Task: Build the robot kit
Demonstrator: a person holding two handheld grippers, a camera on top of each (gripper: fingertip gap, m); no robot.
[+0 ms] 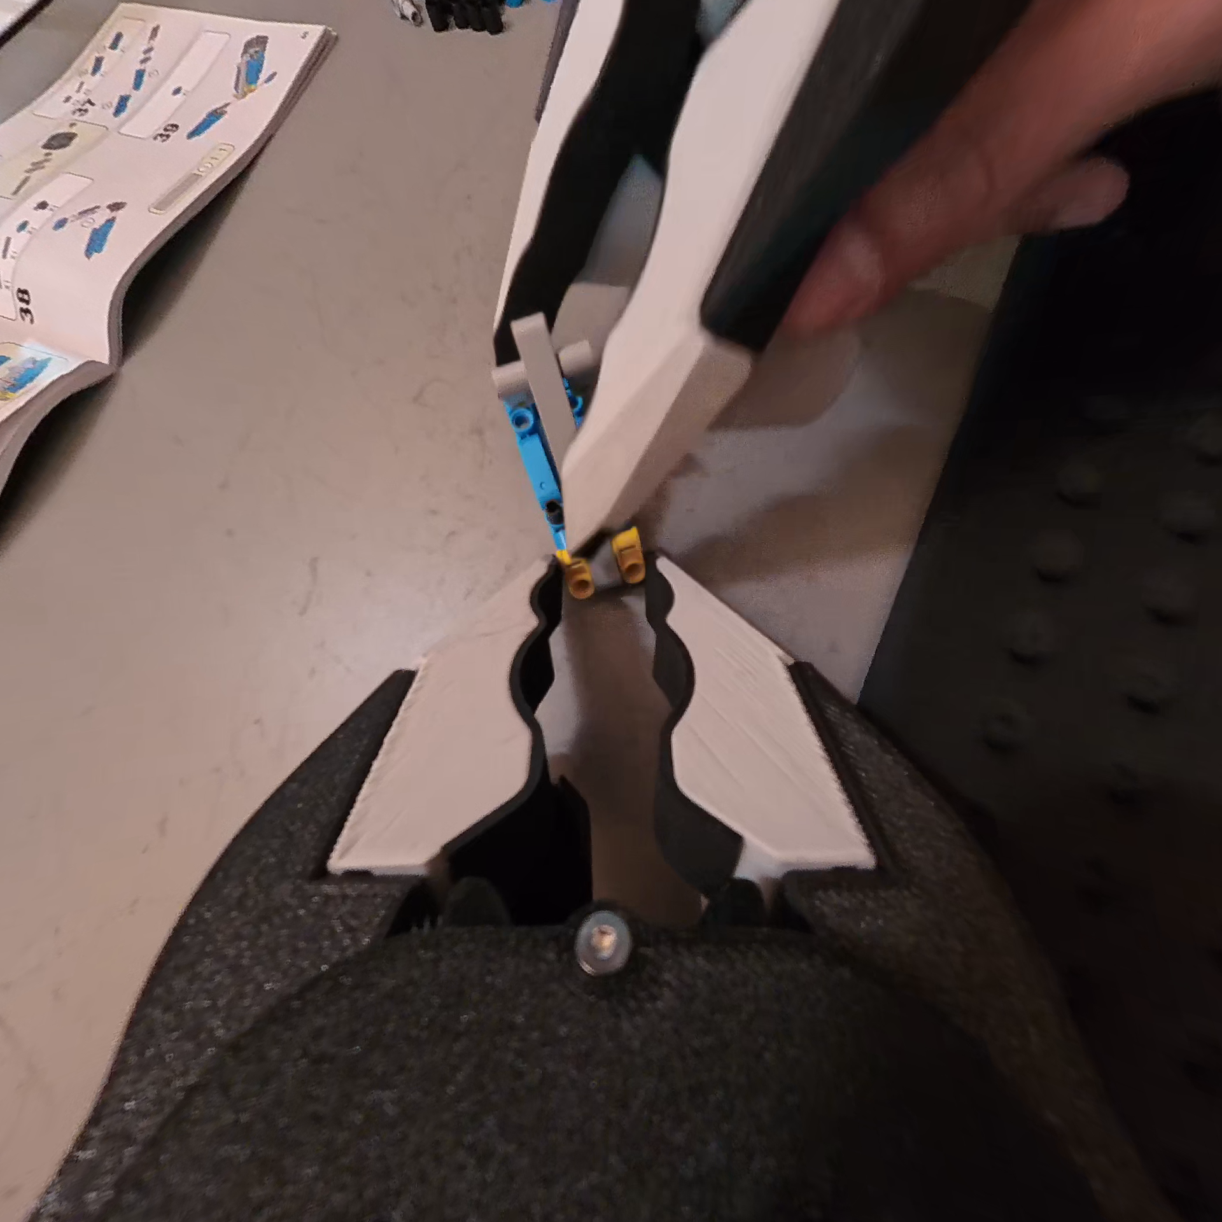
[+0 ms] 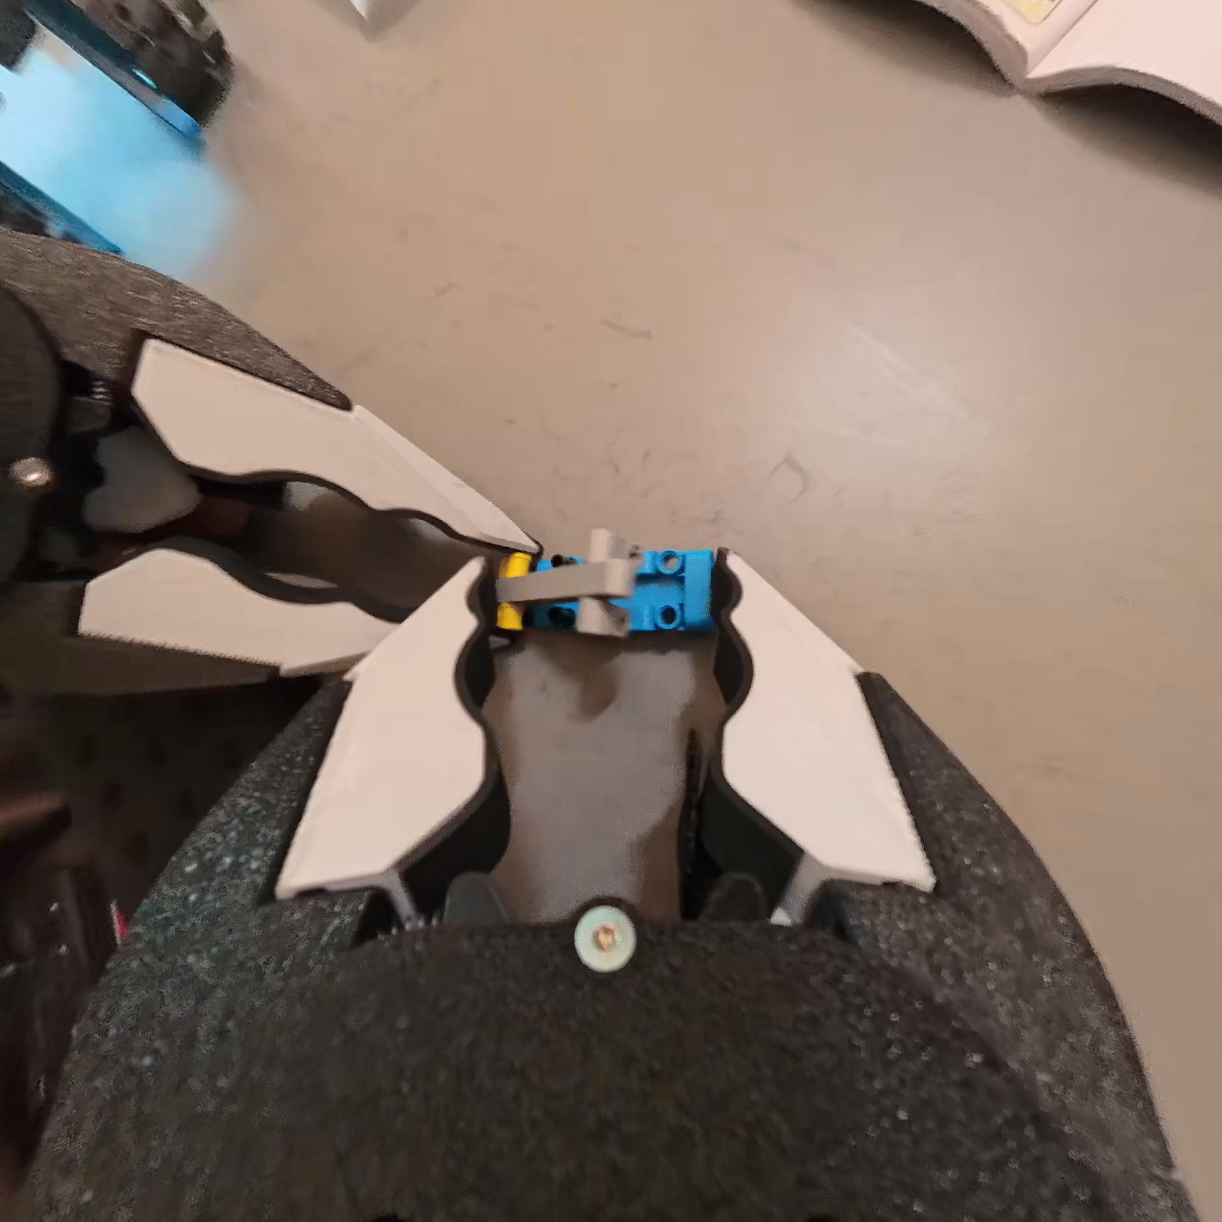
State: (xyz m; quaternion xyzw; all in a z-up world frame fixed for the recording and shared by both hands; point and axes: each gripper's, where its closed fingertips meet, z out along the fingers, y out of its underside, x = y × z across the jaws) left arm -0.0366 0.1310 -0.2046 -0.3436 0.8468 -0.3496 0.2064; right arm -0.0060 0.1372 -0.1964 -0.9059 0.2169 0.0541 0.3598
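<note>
My right gripper (image 2: 602, 588) is shut on a small blue brick assembly (image 2: 674, 588) that carries a grey lever piece (image 2: 595, 578) and yellow pins (image 2: 516, 566) at its left end. It holds the assembly just above the table. My left gripper (image 1: 605, 562) has its tips closed around the two yellow pins (image 1: 580, 576) at the end of the same assembly (image 1: 526, 430). In the left wrist view the right gripper (image 1: 552, 476) comes down from the top, held by a hand (image 1: 959, 198). In the right wrist view the left gripper (image 2: 509, 575) reaches in from the left.
An open instruction booklet (image 1: 132, 165) lies on the grey table (image 1: 297, 529) at the far left; it also shows in the right wrist view (image 2: 1124, 46). Small loose parts (image 1: 463, 16) lie at the back. A black studded mat (image 1: 1091, 595) lies off the table's right edge. A blue box (image 2: 99, 152) shows blurred. Less than 4 cm separates the two grippers' tips.
</note>
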